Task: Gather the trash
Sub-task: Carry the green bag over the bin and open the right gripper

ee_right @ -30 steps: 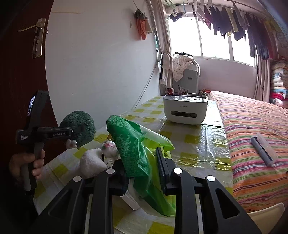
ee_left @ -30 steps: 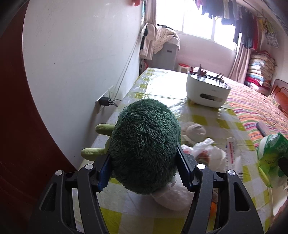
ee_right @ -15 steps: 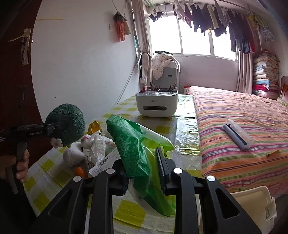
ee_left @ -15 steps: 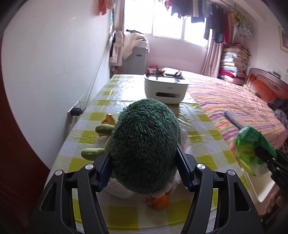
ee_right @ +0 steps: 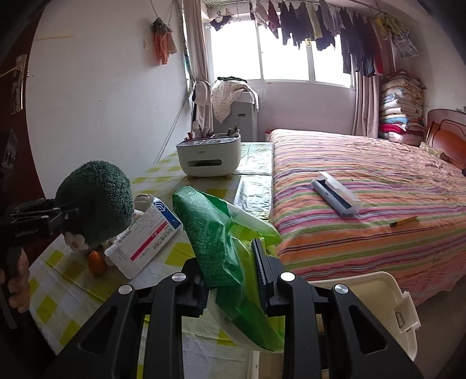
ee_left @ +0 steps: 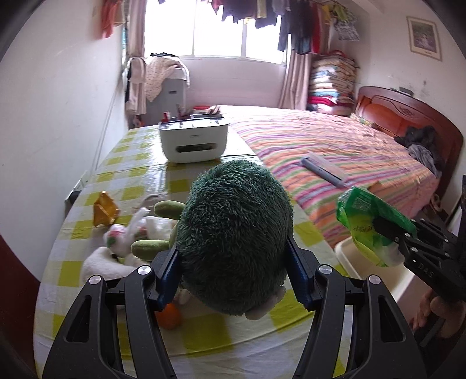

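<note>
Green plastic bag (ee_right: 221,242): thin, light, slippery; right gripper (ee_right: 233,277) fingers are pinching its bunched middle, nearly closed. Green plush toy (ee_left: 233,233): soft, compressible; left gripper (ee_left: 233,277) fingers are squeezing it half-wide.

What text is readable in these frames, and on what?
"GenRobot.AI": side of the left gripper.
Green bag: print too blurred to read.
White box: print unreadable.
White organizer: small logo, too blurred to read.
Right gripper: letters unclear.

Home bedroom: striped bed (ee_right: 364,204) with wooden headboard (ee_left: 407,122), folded quilt stack (ee_right: 400,108), laundry line (ee_right: 320,20) over window, checkered table (ee_left: 139,175).
</note>
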The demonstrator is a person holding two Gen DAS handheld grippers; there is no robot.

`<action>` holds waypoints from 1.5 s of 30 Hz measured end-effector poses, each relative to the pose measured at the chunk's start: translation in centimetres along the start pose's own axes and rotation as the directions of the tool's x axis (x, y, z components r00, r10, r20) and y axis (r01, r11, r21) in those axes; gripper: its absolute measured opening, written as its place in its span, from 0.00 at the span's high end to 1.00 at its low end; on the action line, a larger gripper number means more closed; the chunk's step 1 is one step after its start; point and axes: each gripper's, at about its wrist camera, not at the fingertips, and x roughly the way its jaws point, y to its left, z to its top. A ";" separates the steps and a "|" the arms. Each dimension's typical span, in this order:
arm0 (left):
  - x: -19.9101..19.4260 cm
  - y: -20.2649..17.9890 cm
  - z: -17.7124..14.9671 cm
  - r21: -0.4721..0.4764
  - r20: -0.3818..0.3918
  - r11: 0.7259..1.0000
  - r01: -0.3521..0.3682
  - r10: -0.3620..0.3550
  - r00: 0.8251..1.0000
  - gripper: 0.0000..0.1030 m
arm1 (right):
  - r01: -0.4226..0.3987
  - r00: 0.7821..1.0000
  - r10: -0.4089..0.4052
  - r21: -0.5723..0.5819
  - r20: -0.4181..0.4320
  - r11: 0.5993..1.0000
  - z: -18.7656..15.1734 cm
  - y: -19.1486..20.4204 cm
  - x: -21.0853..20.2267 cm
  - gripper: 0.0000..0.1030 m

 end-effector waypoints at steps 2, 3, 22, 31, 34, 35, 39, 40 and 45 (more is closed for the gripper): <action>0.3 -1.5 -0.2 0.021 -0.008 1.000 0.021 -0.021 1.000 0.40 | 0.029 1.000 -0.028 0.022 -0.012 0.999 -0.4 -1.1 -0.3 0.75; 0.3 -2.3 -0.4 0.031 -0.012 0.999 0.033 -0.033 0.999 0.40 | 0.038 0.999 -0.038 0.029 -0.016 0.999 -0.5 -1.5 -0.4 0.75; 2.4 -14.0 -0.9 0.153 -0.070 0.969 0.195 -0.186 0.980 0.40 | 0.183 0.983 -0.169 0.237 -0.078 0.954 -2.9 -8.6 -2.6 0.32; 4.2 -15.4 -1.6 0.161 -0.113 0.965 0.209 -0.192 0.975 0.40 | 0.198 0.980 -0.196 0.301 -0.036 0.933 -2.7 -10.4 -3.4 0.29; 4.8 -16.0 -1.7 0.157 -0.134 0.961 0.227 -0.208 0.969 0.40 | 0.216 0.974 -0.225 0.313 -0.007 0.925 -2.5 -10.7 -4.0 0.29; 5.0 -16.3 -1.7 0.159 -0.140 0.960 0.232 -0.211 0.967 0.40 | 0.221 0.972 -0.233 0.314 0.003 0.924 -2.5 -10.8 -4.2 0.29; 6.0 -17.3 -1.9 0.168 -0.165 0.953 0.251 -0.224 0.961 0.39 | 0.243 0.960 -0.277 0.349 0.051 0.905 -2.4 -11.5 -5.3 0.29; 6.1 -17.6 -1.9 0.170 -0.170 0.952 0.255 -0.227 0.959 0.39 | 0.250 0.955 -0.290 0.359 0.061 0.899 -2.4 -11.7 -5.5 0.29; 7.1 -19.3 -2.1 0.198 -0.183 0.942 0.270 -0.235 0.954 0.39 | 0.253 0.945 -0.313 0.400 0.092 0.881 -2.2 -12.6 -6.5 0.29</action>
